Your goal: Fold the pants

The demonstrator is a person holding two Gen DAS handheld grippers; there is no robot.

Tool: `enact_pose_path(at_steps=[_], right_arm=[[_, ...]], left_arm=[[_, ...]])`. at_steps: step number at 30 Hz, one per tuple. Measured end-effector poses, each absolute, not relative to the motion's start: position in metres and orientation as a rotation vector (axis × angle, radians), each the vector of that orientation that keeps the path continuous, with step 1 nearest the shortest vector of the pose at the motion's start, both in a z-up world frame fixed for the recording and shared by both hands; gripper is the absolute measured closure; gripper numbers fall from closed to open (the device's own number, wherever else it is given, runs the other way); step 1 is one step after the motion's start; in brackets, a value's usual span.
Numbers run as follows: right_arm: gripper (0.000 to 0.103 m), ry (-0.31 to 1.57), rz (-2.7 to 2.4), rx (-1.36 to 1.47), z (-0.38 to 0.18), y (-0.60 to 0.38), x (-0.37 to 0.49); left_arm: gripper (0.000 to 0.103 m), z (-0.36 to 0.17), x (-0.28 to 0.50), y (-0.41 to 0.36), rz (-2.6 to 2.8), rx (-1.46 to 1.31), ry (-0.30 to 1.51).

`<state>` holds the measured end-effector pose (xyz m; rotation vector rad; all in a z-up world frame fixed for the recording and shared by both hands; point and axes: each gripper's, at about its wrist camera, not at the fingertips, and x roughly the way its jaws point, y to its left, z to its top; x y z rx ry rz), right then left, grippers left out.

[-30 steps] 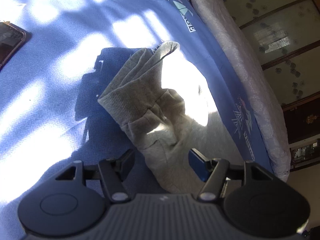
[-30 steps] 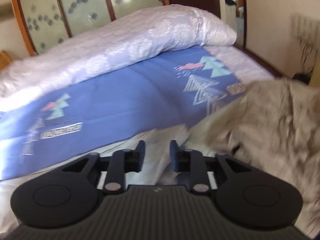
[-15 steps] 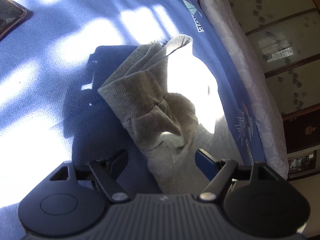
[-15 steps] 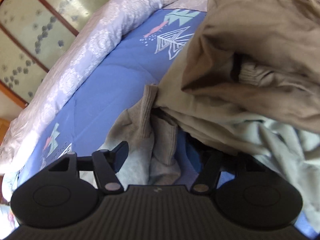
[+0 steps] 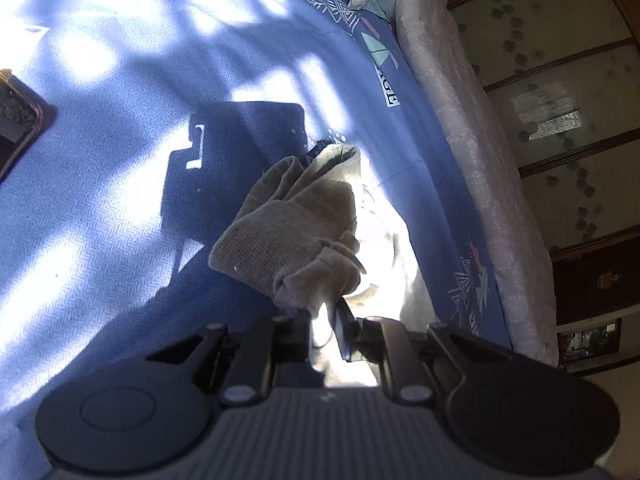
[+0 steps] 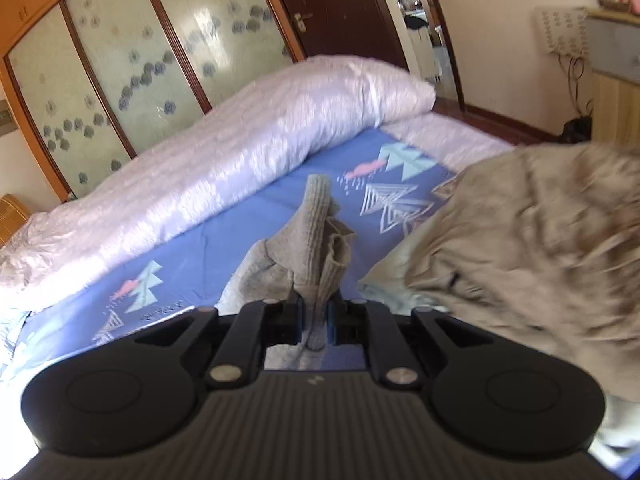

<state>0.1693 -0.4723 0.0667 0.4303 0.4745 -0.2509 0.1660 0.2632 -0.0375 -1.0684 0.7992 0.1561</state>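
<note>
The grey pants (image 5: 288,232) lie bunched on the blue bed sheet (image 5: 120,160), half in bright sunlight. My left gripper (image 5: 324,312) is shut on a gathered fold of their ribbed edge, which stands up ahead of the fingers. In the right wrist view a ribbed grey end of the pants (image 6: 316,232) rises upright from my right gripper (image 6: 314,320). Its jaws are closing, with the cloth pinched between the blue pads. The rest of the pants (image 6: 248,280) hangs below, partly hidden by the gripper body.
Blurred tan cloth (image 6: 520,248) fills the right of the right wrist view, close to the gripper. A phone (image 5: 16,128) lies at the sheet's left edge. A rolled white quilt (image 6: 200,184) runs along the far side, with wardrobe doors (image 6: 140,60) behind.
Both grippers went from open to closed on the grey pants. The left one gathered the ribbed edge upward. The right one swung up from the cloth pile, carrying a ribbed end.
</note>
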Motion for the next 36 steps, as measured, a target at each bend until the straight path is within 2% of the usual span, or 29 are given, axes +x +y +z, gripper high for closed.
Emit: enact_pose_path(at_steps=[3, 7, 12, 14, 16, 17, 19, 20, 23, 25, 30, 33, 36], right_arm=[[0.09, 0.473, -0.274, 0.414, 0.078, -0.478, 0.126], [0.09, 0.496, -0.289, 0.465, 0.063, -0.497, 0.066], [0.09, 0.649, -0.406, 0.561, -0.017, -0.516, 0.012], [0.089, 0.736, -0.47, 0.616, -0.058, -0.526, -0.004], [0.085, 0.682, -0.471, 0.724, -0.077, -0.532, -0.026], [0.081, 0.647, -0.474, 0.773, -0.077, -0.535, -0.035], [0.056, 0.579, -0.538, 0.802, -0.068, -0.537, -0.048], [0.054, 0.517, -0.616, 0.788, -0.059, -0.536, -0.059], [0.053, 0.368, -0.78, 0.708, -0.034, -0.525, -0.077], [0.053, 0.344, -0.723, 0.623, -0.02, -0.507, -0.074], [0.055, 0.421, -0.503, 0.384, -0.002, -0.46, -0.042], [0.055, 0.471, -0.407, 0.326, -0.001, -0.457, -0.016], [0.055, 0.548, -0.346, 0.227, -0.005, -0.451, 0.011]], left_arm=[[0.092, -0.019, 0.139, 0.275, 0.132, -1.088, 0.801], [0.091, -0.017, 0.103, 0.278, 0.148, -1.049, 0.836], [0.083, -0.071, 0.072, 0.268, 0.228, -1.023, 1.02], [0.081, -0.081, 0.056, 0.268, 0.246, -1.063, 1.02], [0.08, -0.076, 0.043, 0.271, 0.249, -1.085, 0.995], [0.079, -0.07, 0.037, 0.271, 0.252, -1.072, 0.977], [0.077, -0.049, 0.027, 0.27, 0.244, -1.026, 0.921], [0.077, -0.041, 0.023, 0.269, 0.235, -1.009, 0.896], [0.075, -0.012, 0.022, 0.255, 0.155, -0.938, 0.821], [0.075, 0.001, 0.03, 0.24, 0.088, -0.879, 0.807], [0.072, 0.023, 0.079, 0.197, -0.017, -0.677, 0.819], [0.058, 0.03, 0.124, 0.189, -0.045, -0.574, 0.817], [0.057, 0.016, 0.169, 0.186, -0.03, -0.522, 0.857]])
